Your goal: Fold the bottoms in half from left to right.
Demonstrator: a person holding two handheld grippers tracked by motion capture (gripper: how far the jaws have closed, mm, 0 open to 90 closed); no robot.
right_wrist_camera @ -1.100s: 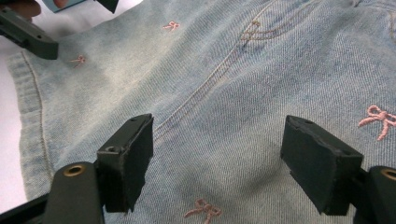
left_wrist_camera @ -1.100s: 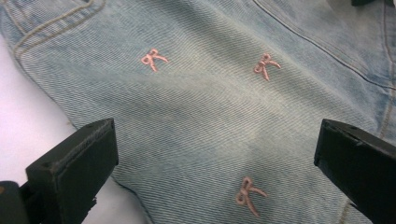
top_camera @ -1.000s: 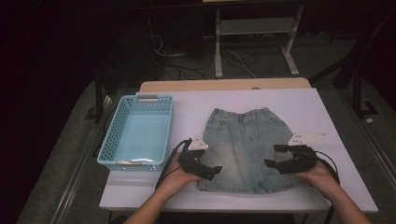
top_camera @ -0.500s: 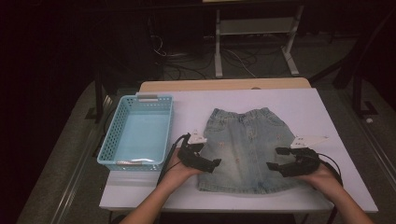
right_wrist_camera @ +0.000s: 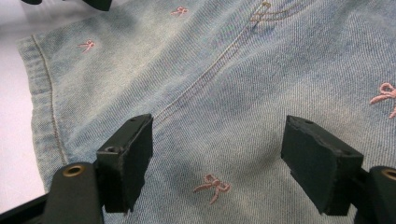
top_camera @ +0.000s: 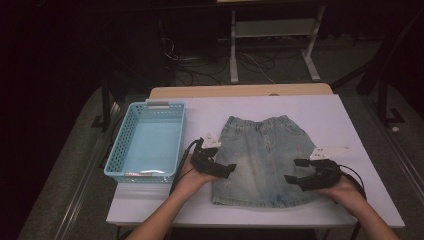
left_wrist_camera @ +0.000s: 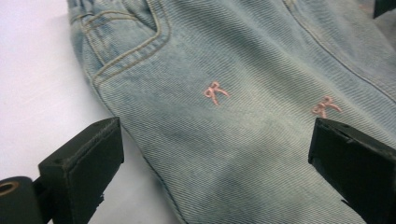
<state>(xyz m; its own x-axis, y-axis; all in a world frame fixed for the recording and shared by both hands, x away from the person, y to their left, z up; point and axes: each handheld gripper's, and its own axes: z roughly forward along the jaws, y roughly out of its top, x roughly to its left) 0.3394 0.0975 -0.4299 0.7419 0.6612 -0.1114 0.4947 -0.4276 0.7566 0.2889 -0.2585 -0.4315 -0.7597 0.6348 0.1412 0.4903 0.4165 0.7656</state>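
A light-blue denim skirt (top_camera: 262,160) with small pink embroidered bows lies flat on my white desk (top_camera: 330,112), waistband away from me and hem toward my edge. I hold my left gripper (top_camera: 227,169) over the skirt's left side, near the hem. In the left gripper view its fingers (left_wrist_camera: 84,163) are spread wide and grasp nothing: one sits over the bare desk just beside the skirt's side seam, the other over the denim, with the pocket stitching and two bows beyond them.

My right gripper (top_camera: 295,172) sits over the skirt's right side, also near the hem, and points inward toward the left one. Its fingers (right_wrist_camera: 126,161) are released too, parted above the cloth with nothing between them; the centre seam runs up from between them and one pink bow lies on the denim just below the gap. Whether either pair touches the fabric I cannot tell.

A light-blue plastic basket (top_camera: 150,142) stands on the desk left of the skirt, near my left hand (top_camera: 192,182) but apart from the denim.
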